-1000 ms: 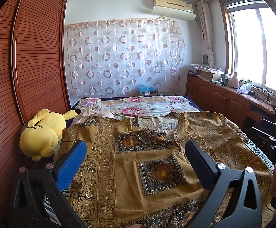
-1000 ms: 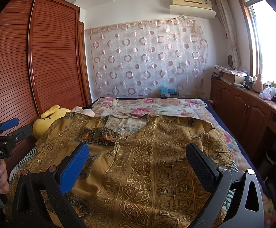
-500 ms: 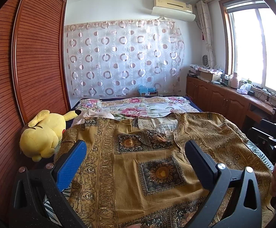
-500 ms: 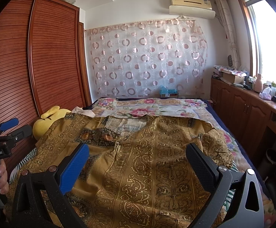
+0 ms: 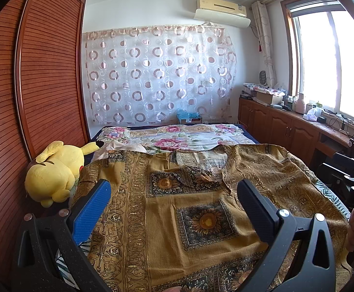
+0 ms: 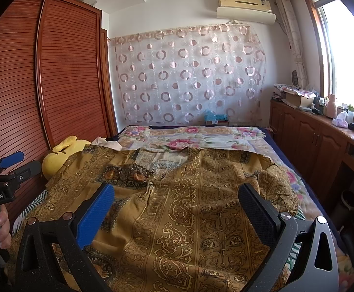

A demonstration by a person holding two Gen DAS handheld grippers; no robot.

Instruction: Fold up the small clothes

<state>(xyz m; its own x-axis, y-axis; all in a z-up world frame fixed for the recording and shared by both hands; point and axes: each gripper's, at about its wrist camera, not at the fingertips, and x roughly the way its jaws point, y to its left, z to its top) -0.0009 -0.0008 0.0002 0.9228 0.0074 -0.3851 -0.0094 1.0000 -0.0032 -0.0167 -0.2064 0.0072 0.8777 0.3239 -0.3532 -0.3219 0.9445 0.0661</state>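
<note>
A mustard-brown patterned garment point(image 5: 177, 209) point(image 6: 196, 209) lies spread flat over the near half of the bed, its neckline toward the far end. My left gripper point(image 5: 172, 194) hovers open above its left part, with nothing between the blue and black fingers. My right gripper point(image 6: 177, 197) hangs open above its right part, also holding nothing. Each gripper shows at the edge of the other view: the right one point(image 5: 347, 182) at the far right, the left one point(image 6: 9, 168) at the far left, each held by a hand.
A floral sheet point(image 5: 177, 136) covers the far half of the bed. A yellow plush toy point(image 5: 55, 172) lies at the bed's left edge against the slatted wardrobe point(image 5: 43, 85). Wooden cabinets point(image 6: 318, 141) with clutter run along the right under the window.
</note>
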